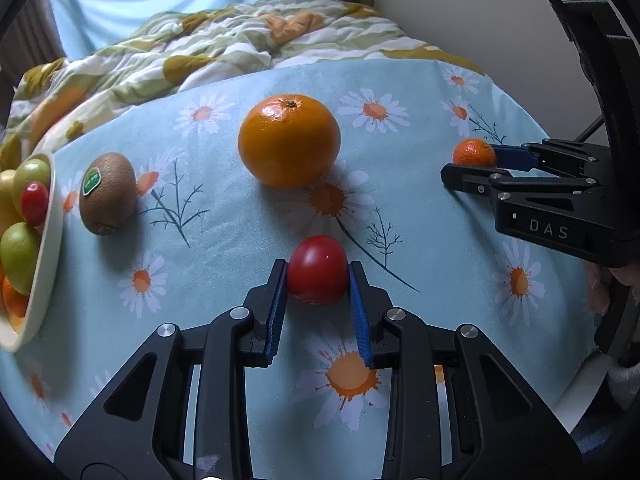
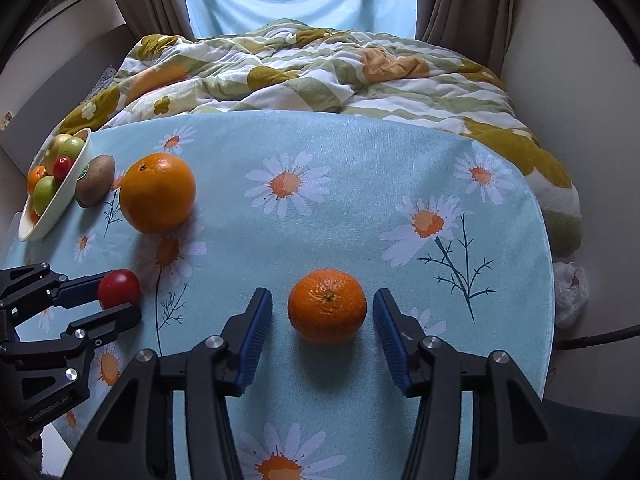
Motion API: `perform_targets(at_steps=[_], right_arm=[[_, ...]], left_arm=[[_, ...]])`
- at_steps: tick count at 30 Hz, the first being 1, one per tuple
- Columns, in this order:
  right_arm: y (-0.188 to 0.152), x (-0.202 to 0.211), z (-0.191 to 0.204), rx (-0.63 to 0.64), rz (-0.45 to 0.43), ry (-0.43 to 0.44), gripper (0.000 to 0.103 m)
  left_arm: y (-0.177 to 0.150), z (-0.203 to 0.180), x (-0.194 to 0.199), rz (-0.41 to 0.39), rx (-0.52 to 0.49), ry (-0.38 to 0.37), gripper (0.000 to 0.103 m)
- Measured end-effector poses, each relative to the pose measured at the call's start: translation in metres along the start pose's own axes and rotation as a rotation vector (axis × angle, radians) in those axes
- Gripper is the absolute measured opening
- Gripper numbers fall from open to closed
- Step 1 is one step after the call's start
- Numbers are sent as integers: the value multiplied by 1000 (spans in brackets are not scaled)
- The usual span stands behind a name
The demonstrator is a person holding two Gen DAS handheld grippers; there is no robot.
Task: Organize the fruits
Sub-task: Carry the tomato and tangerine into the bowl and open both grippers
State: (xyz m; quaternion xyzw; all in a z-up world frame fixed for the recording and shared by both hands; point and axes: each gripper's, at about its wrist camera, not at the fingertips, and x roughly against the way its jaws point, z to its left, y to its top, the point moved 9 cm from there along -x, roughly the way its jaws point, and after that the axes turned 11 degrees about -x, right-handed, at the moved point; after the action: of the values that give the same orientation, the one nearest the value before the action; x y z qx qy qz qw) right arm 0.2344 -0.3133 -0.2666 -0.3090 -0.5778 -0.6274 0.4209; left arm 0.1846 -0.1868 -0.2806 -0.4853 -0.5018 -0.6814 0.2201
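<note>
The left gripper [image 1: 318, 280] is pinched on a small red tomato [image 1: 318, 276] resting on the daisy-print tablecloth [image 1: 420, 240]. The right gripper [image 2: 323, 312] is spread to either side of a mandarin [image 2: 327, 306], its pads just clear of the peel. Both fruits are judged light, smooth and easily bruised, so they are best held gently across the widest part. The bowl [image 1: 48, 248] is seen at the left edge.

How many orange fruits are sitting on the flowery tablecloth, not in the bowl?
2. The big orange sits beside the kiwi near the bowl. The small mandarin sits between the right hand-held gripper's fingers. More orange fruit lies partly hidden inside the bowl.
</note>
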Motion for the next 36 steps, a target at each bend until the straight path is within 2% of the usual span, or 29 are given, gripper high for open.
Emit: perform_targets(at_steps=[1, 2, 14, 25, 36], right_arm=[[1, 0, 0, 2, -3, -6, 35], [1, 0, 0, 2, -3, -6, 34], [10, 27, 28, 48, -20, 53, 33], [21, 65, 99, 155, -47, 113, 33], [26, 92, 194, 160, -79, 179, 33]], left_arm=[[-1, 1, 1, 1, 4, 1, 36], [-3, 3, 2, 1, 11, 1, 36], [-5, 26, 41, -57, 96, 27, 36], [-12, 77, 102, -145, 182, 77, 36], [-46, 157, 153, -162, 213, 136, 36]])
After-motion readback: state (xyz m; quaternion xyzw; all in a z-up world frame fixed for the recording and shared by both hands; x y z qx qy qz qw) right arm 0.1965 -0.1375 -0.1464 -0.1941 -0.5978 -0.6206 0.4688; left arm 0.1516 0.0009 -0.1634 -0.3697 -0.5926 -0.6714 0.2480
